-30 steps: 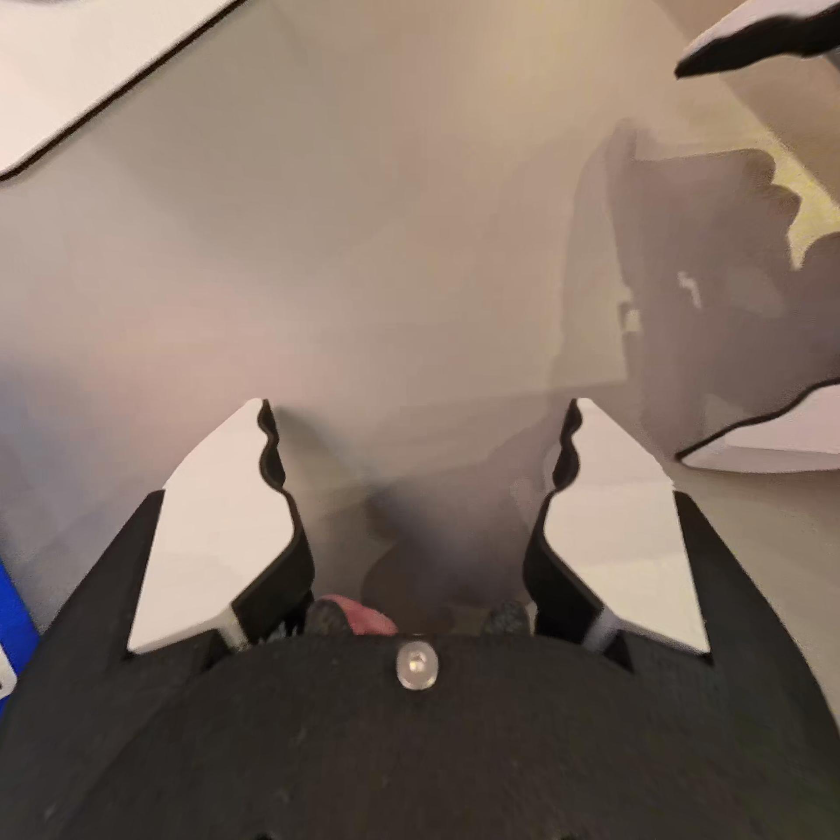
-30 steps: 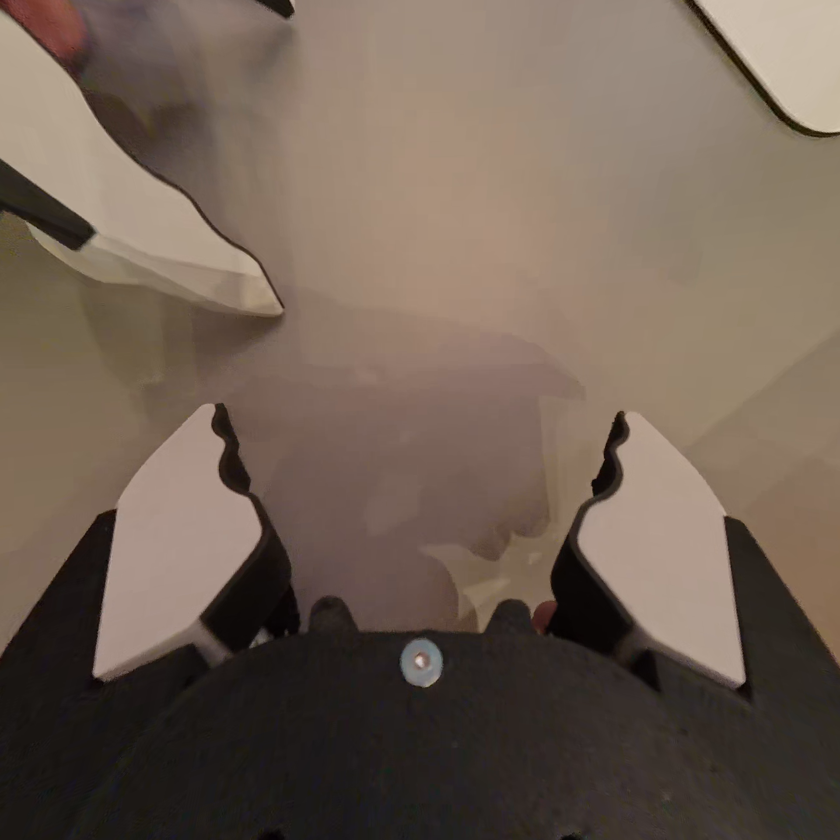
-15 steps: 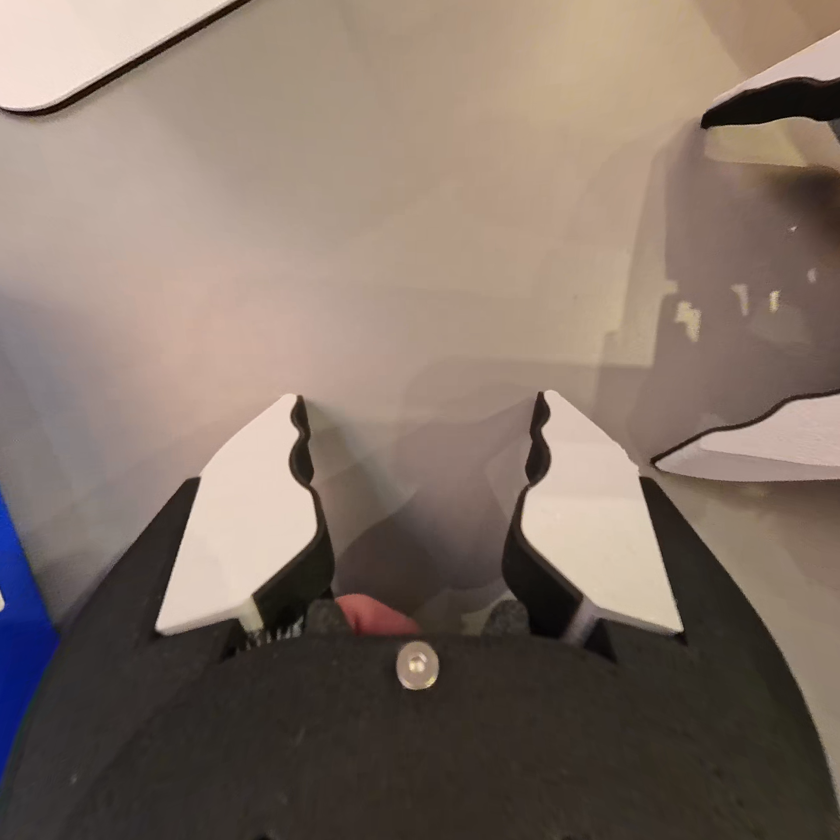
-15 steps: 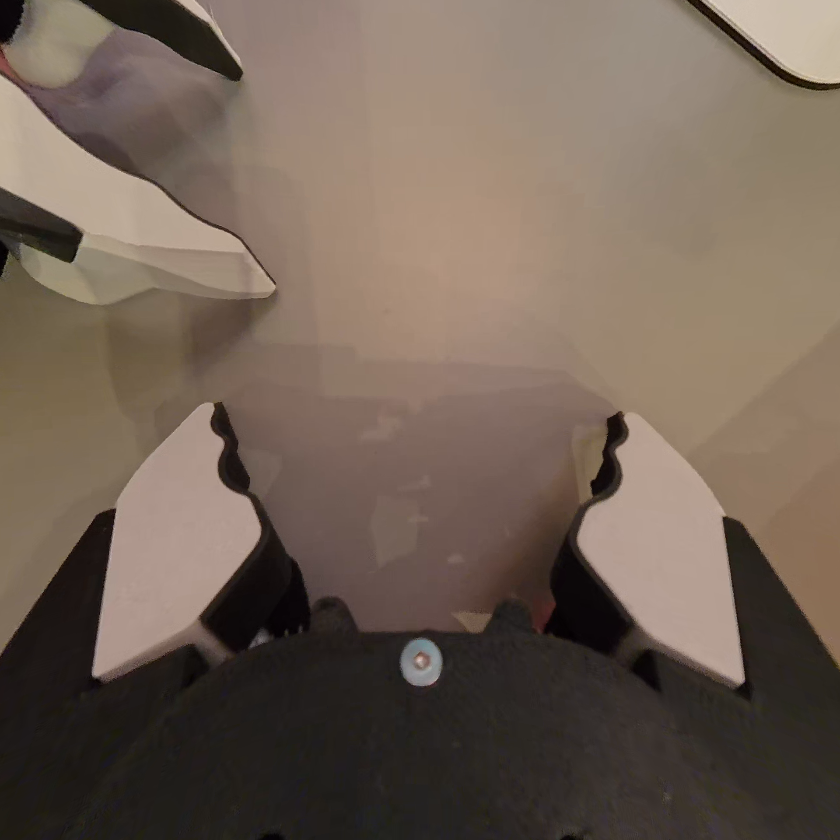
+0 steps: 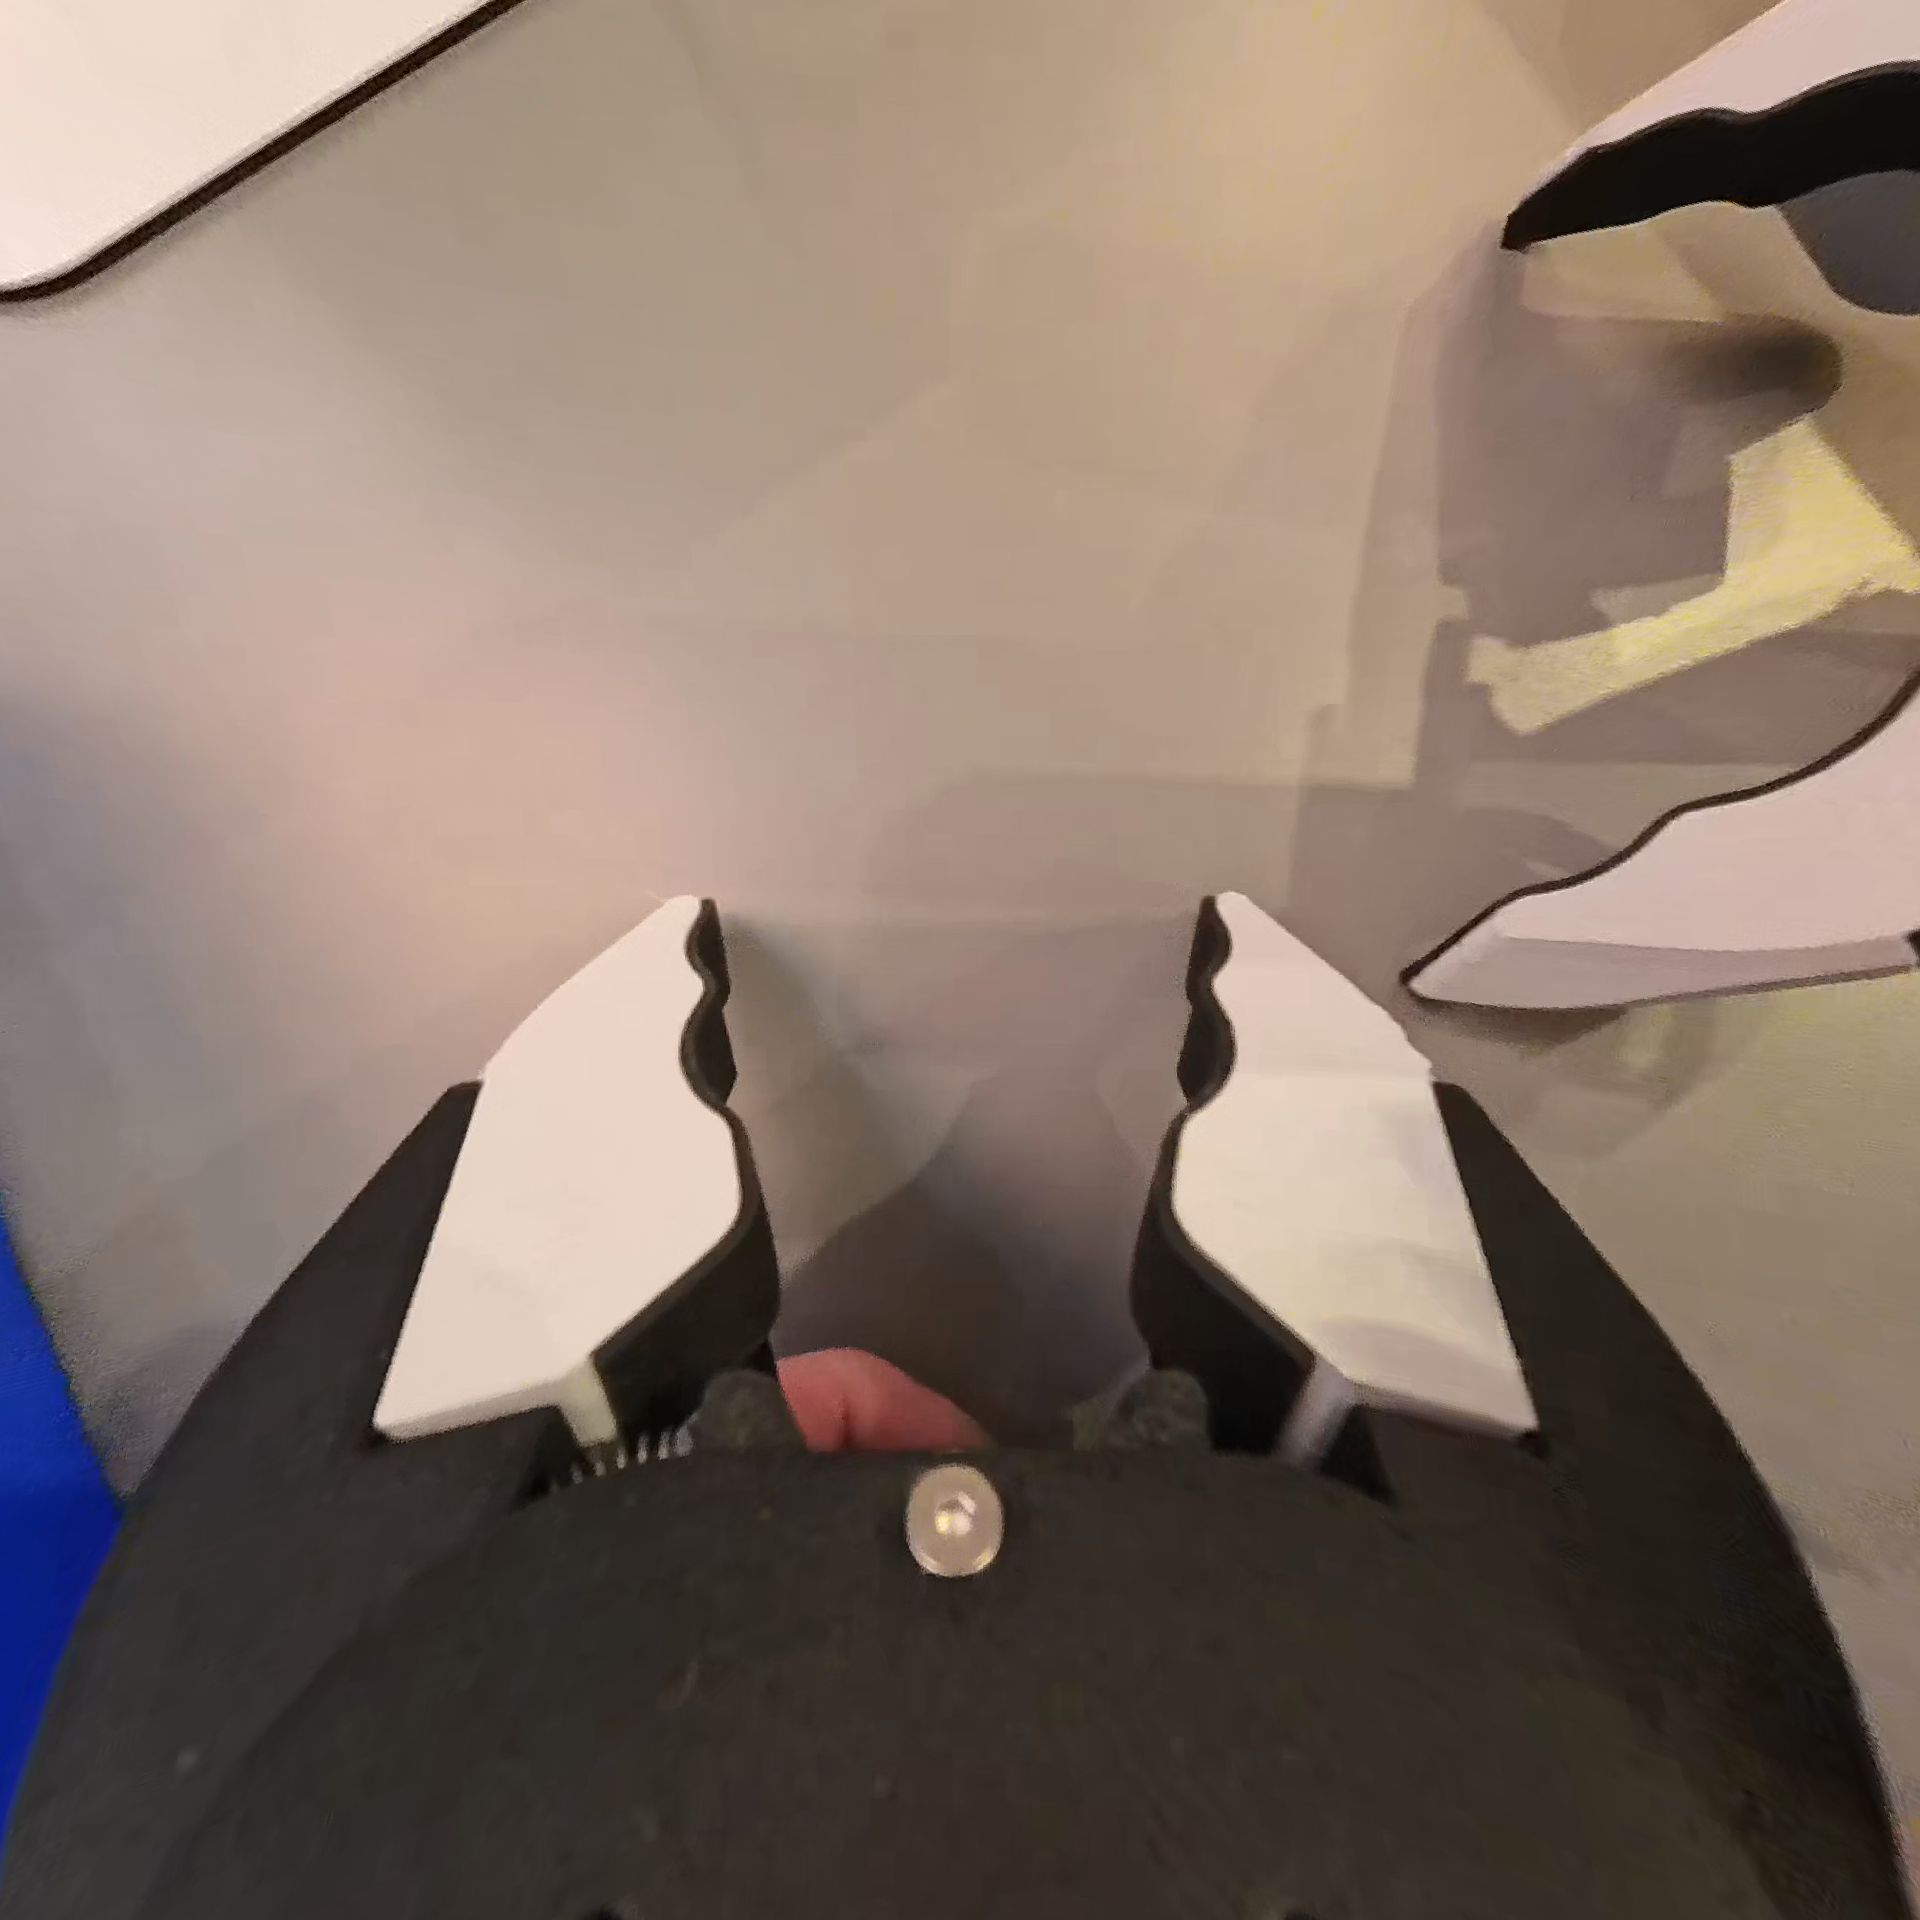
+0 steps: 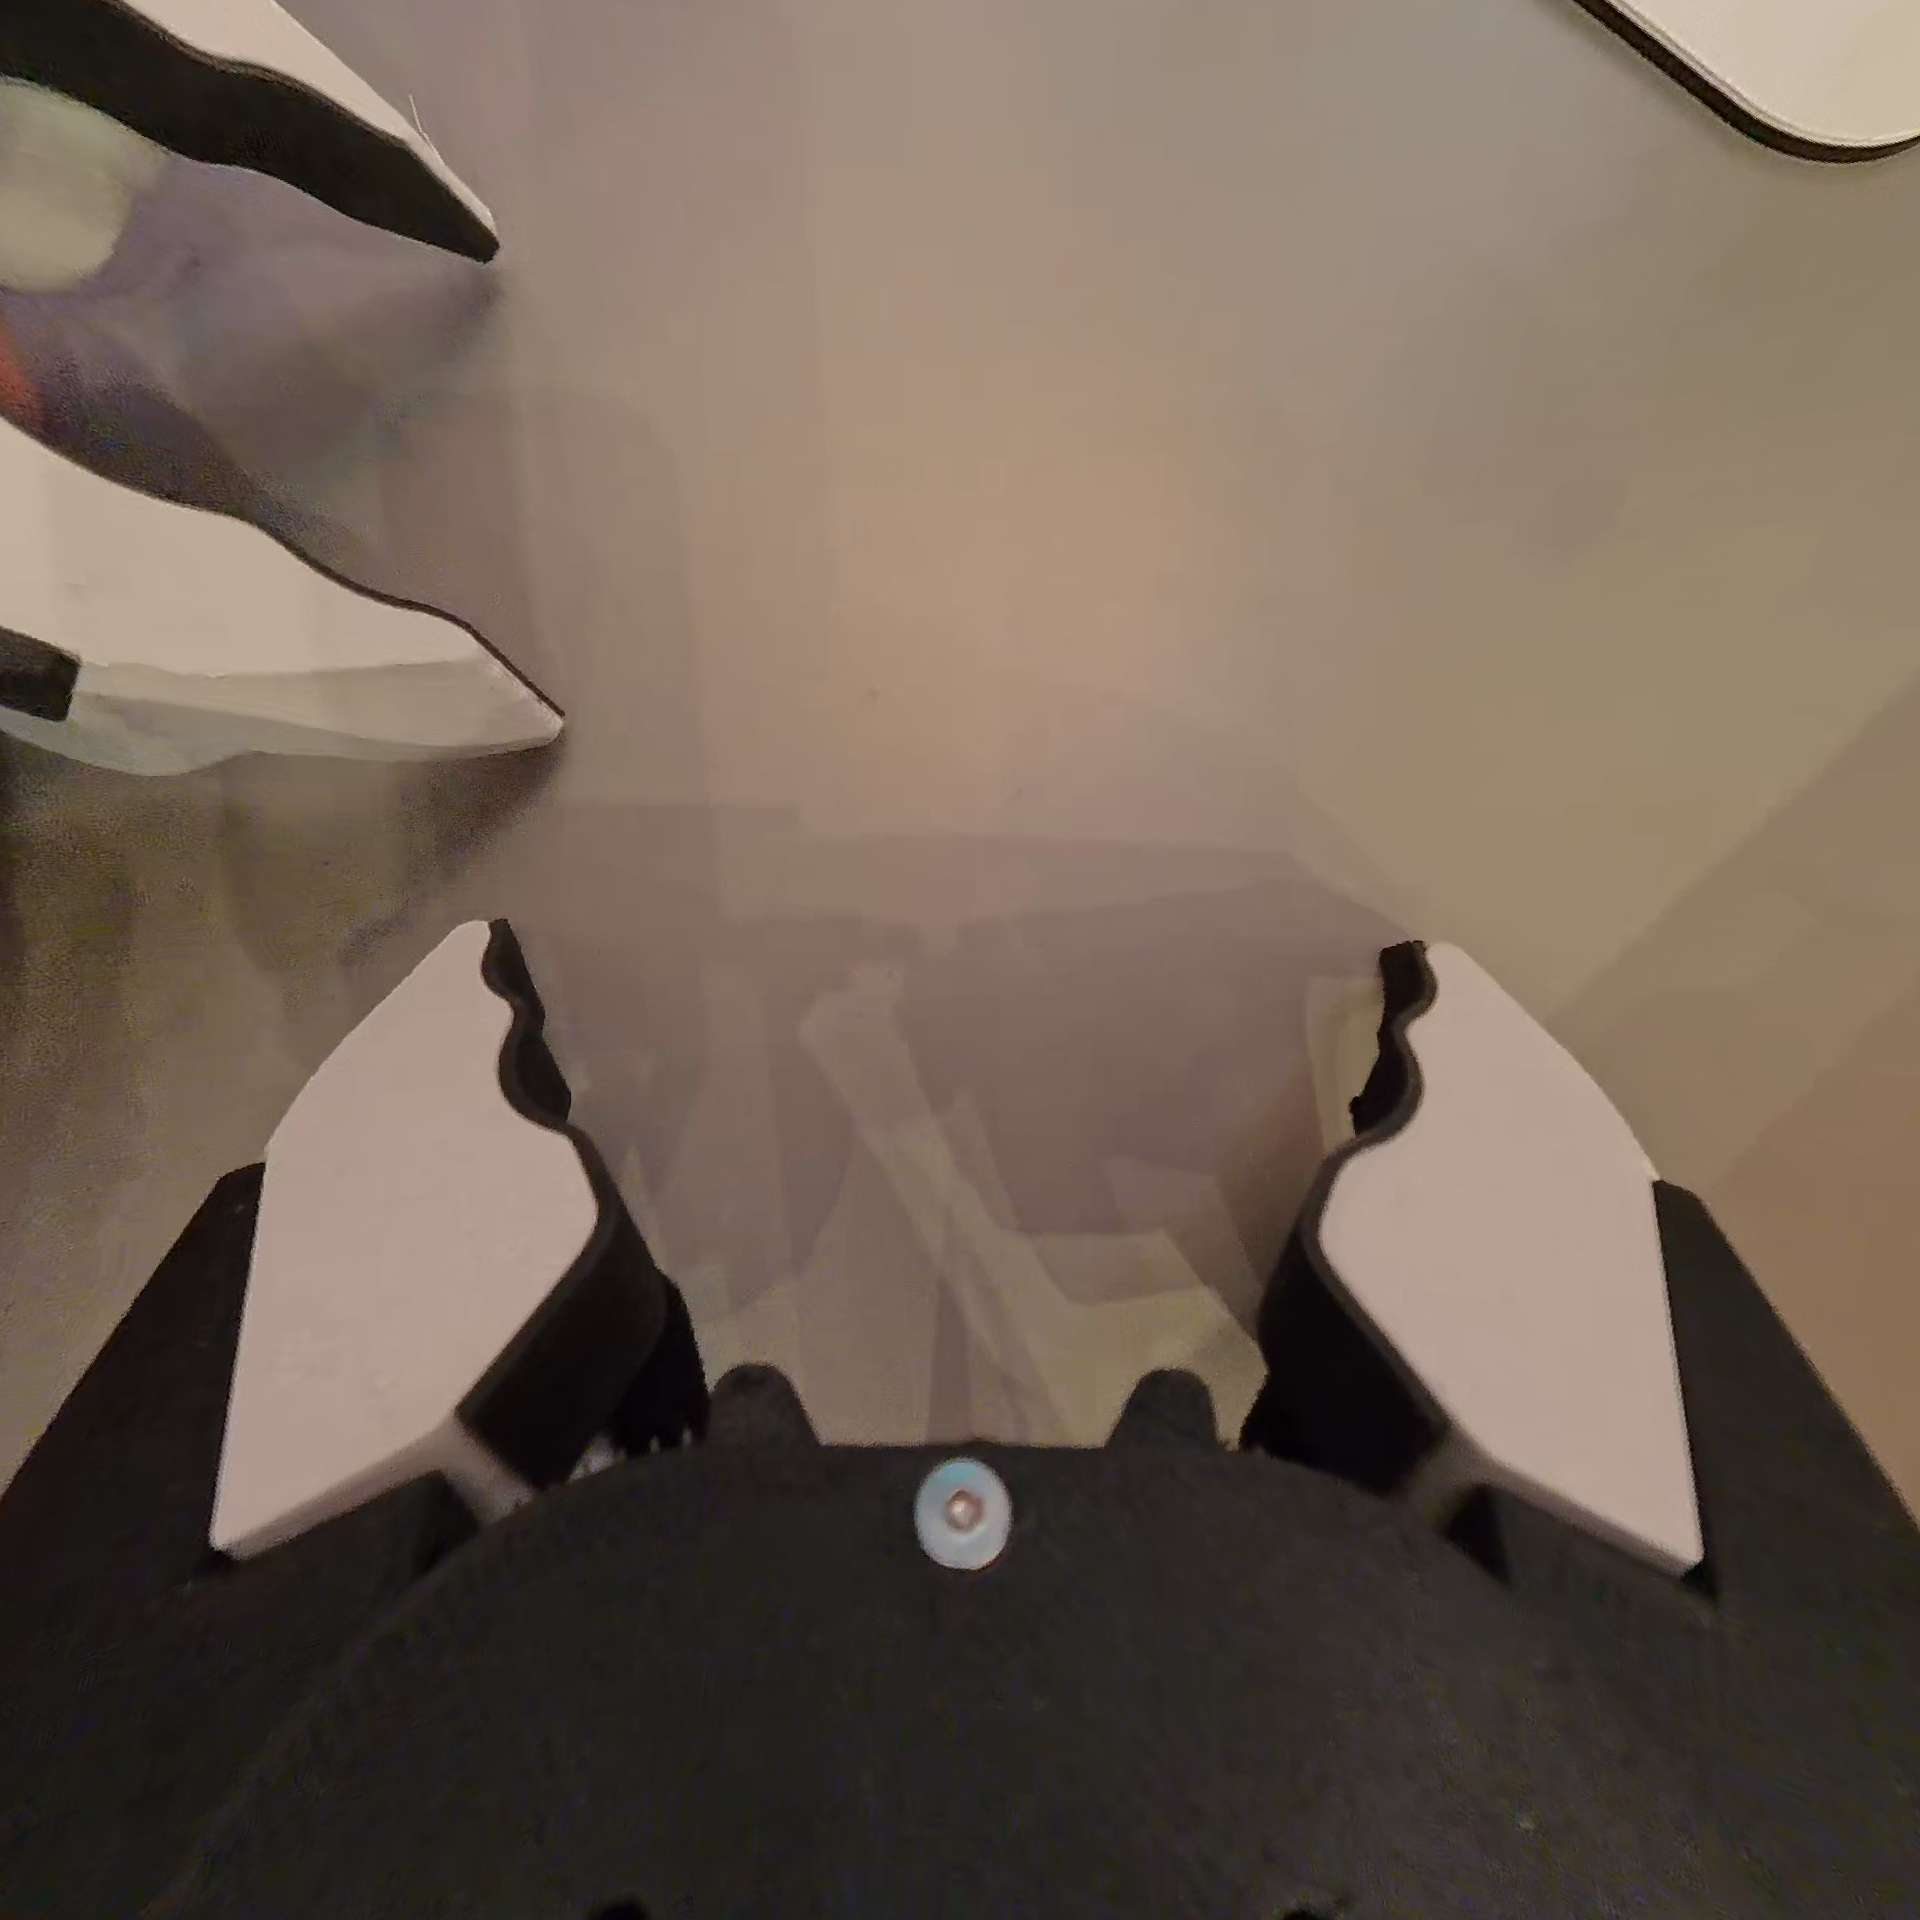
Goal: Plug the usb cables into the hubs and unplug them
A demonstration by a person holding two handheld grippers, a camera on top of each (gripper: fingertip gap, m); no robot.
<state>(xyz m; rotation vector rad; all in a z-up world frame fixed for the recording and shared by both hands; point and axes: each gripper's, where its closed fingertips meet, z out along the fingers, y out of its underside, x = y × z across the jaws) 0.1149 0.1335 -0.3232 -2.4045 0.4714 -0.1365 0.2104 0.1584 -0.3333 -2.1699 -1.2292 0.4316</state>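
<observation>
1. The left gripper (image 5: 951,914) hung over a bare stretch of grey tabletop (image 5: 831,520), its two white fingers (image 5: 592,1174) set well apart with nothing between them.
2. The right gripper (image 6: 945,935) was spread wider, also with nothing in its grasp, over the same grey tabletop (image 6: 1143,520).
3. Each gripper showed in the other's view: the right gripper (image 5: 1704,582) came in from the right edge of the left wrist view, and the left gripper (image 6: 312,436) came in from the left edge of the right wrist view, so the two stood near each other without touching.
4. A white, dark-edged flat thing (image 5: 156,114) lay at the far left corner of the left wrist view, and a similar one (image 6: 1787,62) at the far right corner of the right wrist view; what they were could not be told.
5. A blue thing (image 5: 42,1403) showed at the left edge of the left wrist view.
6. A fingertip of the person (image 5: 868,1413) showed just behind the base of the left gripper's fingers.
7. No usb cable or hub could be seen in either view, so their place could not be told.
</observation>
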